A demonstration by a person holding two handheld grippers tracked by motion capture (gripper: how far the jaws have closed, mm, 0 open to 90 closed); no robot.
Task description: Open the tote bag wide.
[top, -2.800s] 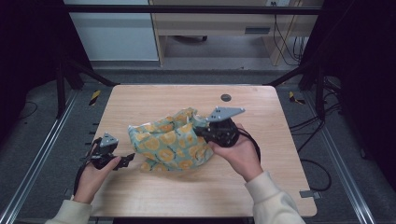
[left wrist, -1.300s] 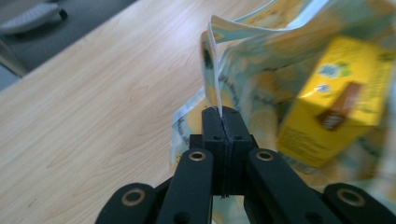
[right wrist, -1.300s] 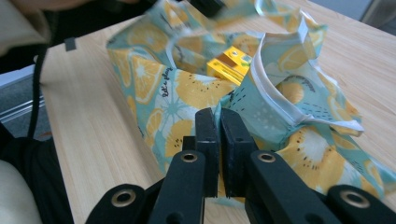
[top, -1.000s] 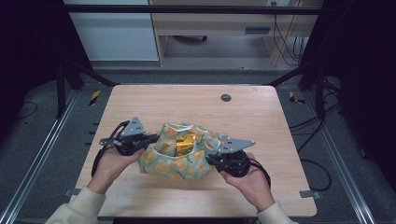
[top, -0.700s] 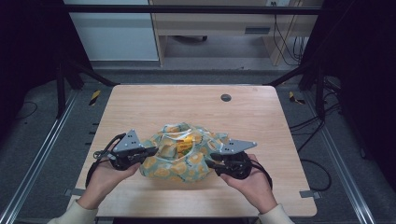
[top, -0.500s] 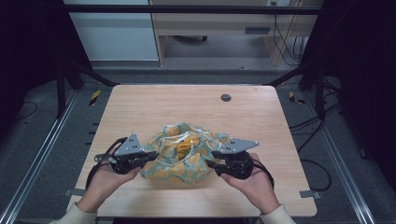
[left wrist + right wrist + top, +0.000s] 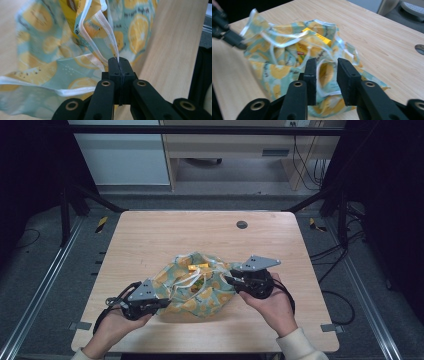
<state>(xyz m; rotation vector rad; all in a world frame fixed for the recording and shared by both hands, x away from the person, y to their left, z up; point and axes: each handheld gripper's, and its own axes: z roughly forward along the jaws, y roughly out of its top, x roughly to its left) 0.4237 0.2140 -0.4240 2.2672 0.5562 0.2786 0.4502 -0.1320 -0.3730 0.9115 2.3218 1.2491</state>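
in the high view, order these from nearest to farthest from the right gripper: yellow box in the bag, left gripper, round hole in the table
Measured from the right gripper:
1. yellow box, just to its left, inside the fruit-print bag.
2. round hole, straight beyond it, at the table's far side.
3. left gripper, across the bag, near-left.

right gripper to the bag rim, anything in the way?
Nothing visible. The right gripper has its jaws parted right at the lemon-print bag, with a fold of its rim between them; jaws have just been closing. The left gripper is already shut on the white handle strap.
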